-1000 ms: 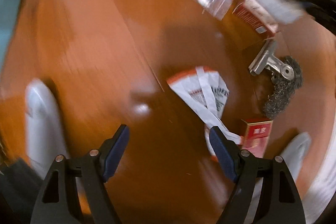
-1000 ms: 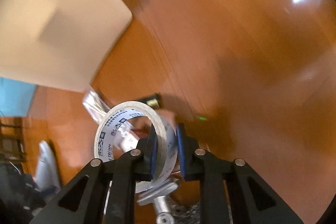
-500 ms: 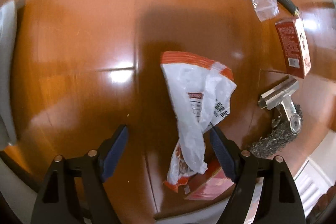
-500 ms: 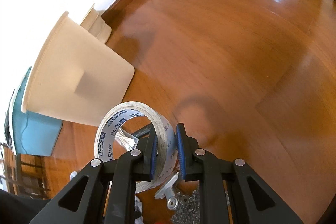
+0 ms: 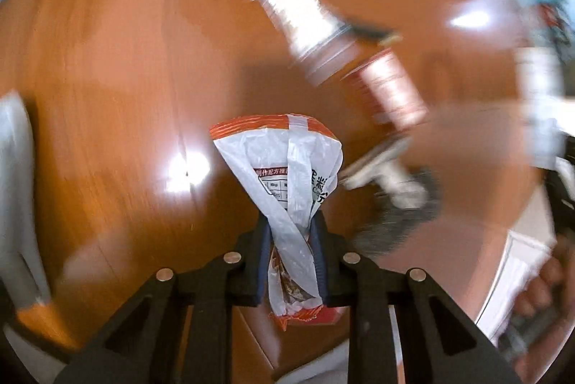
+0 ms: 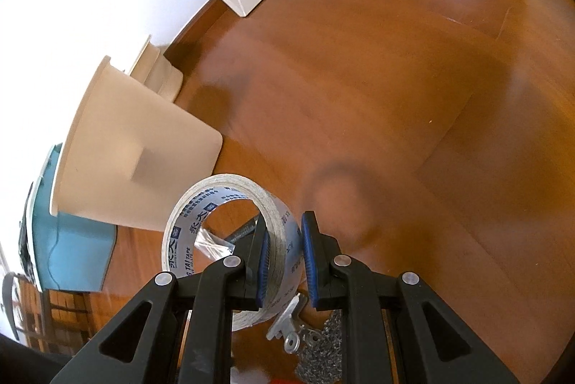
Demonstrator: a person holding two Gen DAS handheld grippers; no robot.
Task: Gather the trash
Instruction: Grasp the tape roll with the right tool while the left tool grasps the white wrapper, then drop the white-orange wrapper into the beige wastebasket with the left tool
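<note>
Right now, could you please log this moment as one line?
left gripper: shut on snack wrapper | right gripper: shut on tape roll | beige bin: upright on floor

Motion-blurred red box (image 5: 390, 89), clear packet (image 5: 305, 21)

**Legible text**

Tape roll (image 6: 230, 236), inner core: blue print "TAI TAPE" w/ Chinese chars "永大", repeated. Snack wrapper (image 5: 287, 168): red strip reads approx. "制作配方推荐", table below too small. Red box (image 5: 390, 89): print blurred, unreadable.

Bare wood floor (image 6: 413, 118) ahead and right; beige bin (image 6: 136, 161) blocking left.
</note>
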